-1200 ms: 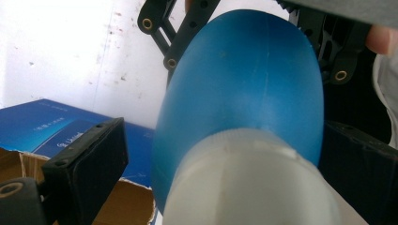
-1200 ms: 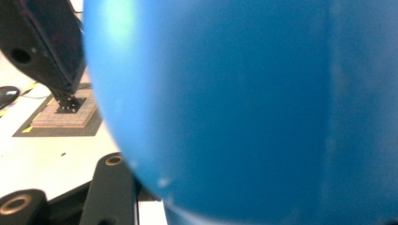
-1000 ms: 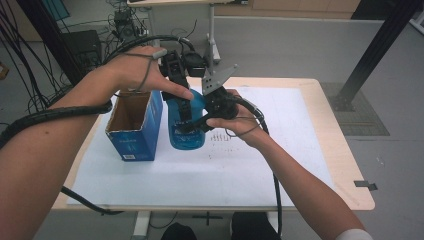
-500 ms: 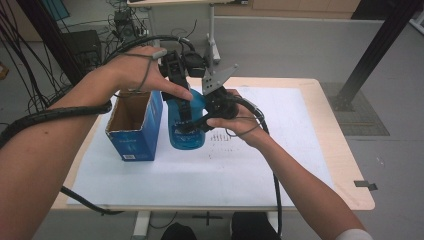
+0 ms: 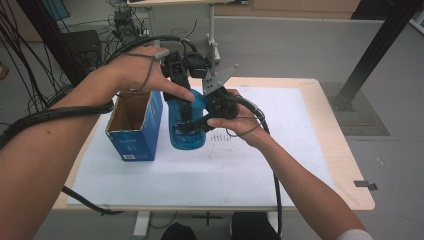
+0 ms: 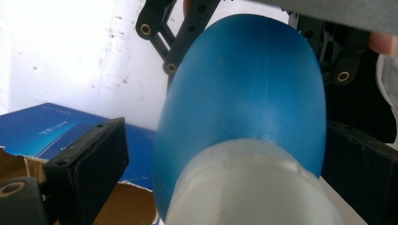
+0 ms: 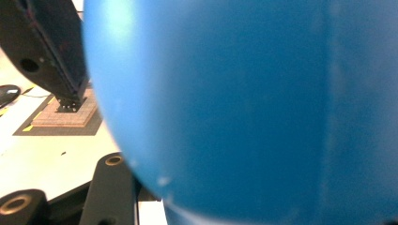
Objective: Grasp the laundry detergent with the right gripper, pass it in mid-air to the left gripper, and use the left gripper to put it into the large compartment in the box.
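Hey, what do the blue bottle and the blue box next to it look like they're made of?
Blue bottle: likely plastic, smooth and slightly glossy, with a faint moulded seam and soft highlights; its neck looks like whitish plastic. Blue box: cardboard, with a printed blue outside, a raw brown inside and a torn brown edge.

You have one blue bottle (image 5: 187,131), one open blue cardboard box (image 5: 135,131), one white paper sheet (image 5: 200,170) on one table (image 5: 345,165), and two grippers: left gripper (image 5: 182,107), right gripper (image 5: 192,125).
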Demonstrator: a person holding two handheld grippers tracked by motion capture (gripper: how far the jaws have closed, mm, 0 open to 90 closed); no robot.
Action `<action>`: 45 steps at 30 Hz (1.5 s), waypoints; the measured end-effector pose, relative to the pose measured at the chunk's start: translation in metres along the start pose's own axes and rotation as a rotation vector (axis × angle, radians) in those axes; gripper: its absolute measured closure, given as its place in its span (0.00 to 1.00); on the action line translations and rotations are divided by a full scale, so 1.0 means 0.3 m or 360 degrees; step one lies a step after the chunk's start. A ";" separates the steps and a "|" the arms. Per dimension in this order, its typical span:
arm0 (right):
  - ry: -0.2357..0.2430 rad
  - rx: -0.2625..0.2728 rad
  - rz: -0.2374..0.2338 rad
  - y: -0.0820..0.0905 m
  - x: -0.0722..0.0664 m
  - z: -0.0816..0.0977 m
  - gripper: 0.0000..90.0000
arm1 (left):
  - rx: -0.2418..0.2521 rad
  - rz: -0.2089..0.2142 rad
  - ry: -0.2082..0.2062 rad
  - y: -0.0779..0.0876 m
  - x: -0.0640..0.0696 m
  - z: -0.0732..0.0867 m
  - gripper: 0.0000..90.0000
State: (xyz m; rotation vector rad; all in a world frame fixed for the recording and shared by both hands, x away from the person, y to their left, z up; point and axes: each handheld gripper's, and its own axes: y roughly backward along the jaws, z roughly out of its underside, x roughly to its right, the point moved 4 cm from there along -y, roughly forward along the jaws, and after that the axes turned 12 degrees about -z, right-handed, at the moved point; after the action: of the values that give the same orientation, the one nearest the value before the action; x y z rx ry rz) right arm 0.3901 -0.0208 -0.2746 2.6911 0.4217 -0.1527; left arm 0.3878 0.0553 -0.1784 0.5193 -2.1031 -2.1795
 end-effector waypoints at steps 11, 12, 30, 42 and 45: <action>0.0000 -0.0001 0.0001 0.001 0.000 0.000 0.49 | 0.0003 -0.0006 -0.0001 0.002 -0.002 -0.001 0.06; 0.0001 -0.0002 0.0003 0.001 0.000 0.000 0.49 | 0.0002 -0.0008 -0.0003 0.000 -0.002 0.000 0.06; -0.0006 -0.0019 0.0022 0.004 0.002 0.003 0.49 | 0.0006 -0.0004 -0.0021 -0.011 0.000 -0.009 0.06; -0.0004 -0.0018 0.0008 0.004 -0.002 0.003 0.49 | 0.0003 -0.0031 -0.0041 -0.004 0.001 -0.010 0.12; -0.0005 -0.0024 0.0009 0.004 -0.005 0.002 0.49 | 0.0001 -0.0034 -0.0048 -0.001 0.002 -0.013 0.18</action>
State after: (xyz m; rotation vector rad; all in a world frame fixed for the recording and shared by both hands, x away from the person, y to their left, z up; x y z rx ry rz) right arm 0.3890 -0.0225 -0.2745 2.6770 0.4130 -0.1514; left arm 0.3883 0.0516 -0.1788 0.5147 -2.1231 -2.2117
